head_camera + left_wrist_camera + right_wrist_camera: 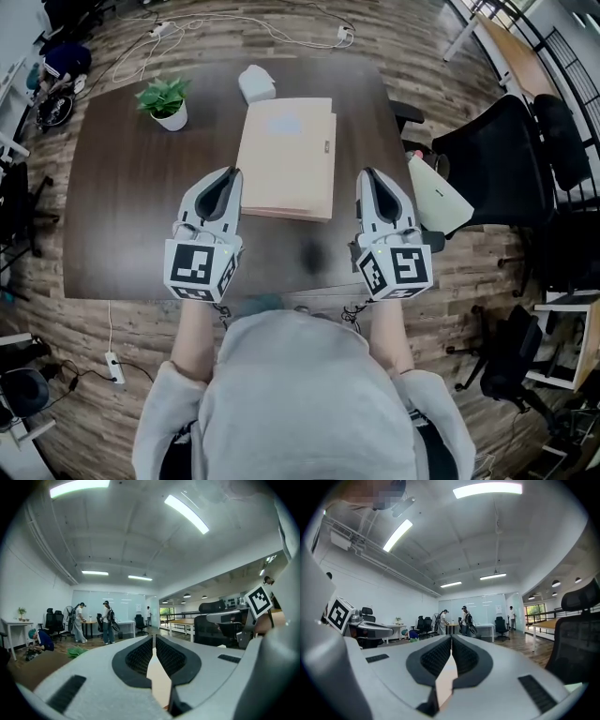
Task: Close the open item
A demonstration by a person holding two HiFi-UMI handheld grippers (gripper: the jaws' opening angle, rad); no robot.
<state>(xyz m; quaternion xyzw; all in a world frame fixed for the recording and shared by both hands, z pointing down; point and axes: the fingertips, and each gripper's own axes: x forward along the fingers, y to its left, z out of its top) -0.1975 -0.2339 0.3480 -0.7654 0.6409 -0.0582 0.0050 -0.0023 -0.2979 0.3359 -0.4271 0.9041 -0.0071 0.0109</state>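
A flat tan cardboard box (286, 155) lies in the middle of the dark table (122, 206), its lid down flat with a pale blue mark on top. My left gripper (232, 174) hovers just off the box's near left corner, jaws together with nothing between them. My right gripper (366, 174) is just off the near right corner, also shut and empty. In the left gripper view the left gripper (153, 637) points level across the room, and a strip of tan shows below its closed jaws. The right gripper view shows the right gripper (451, 637) the same way.
A small potted plant (167, 101) stands at the table's far left and a white object (256, 83) behind the box. A cream-coloured item (439, 195) and a black office chair (502, 150) sit off the right edge. People stand far off in the room (108, 623).
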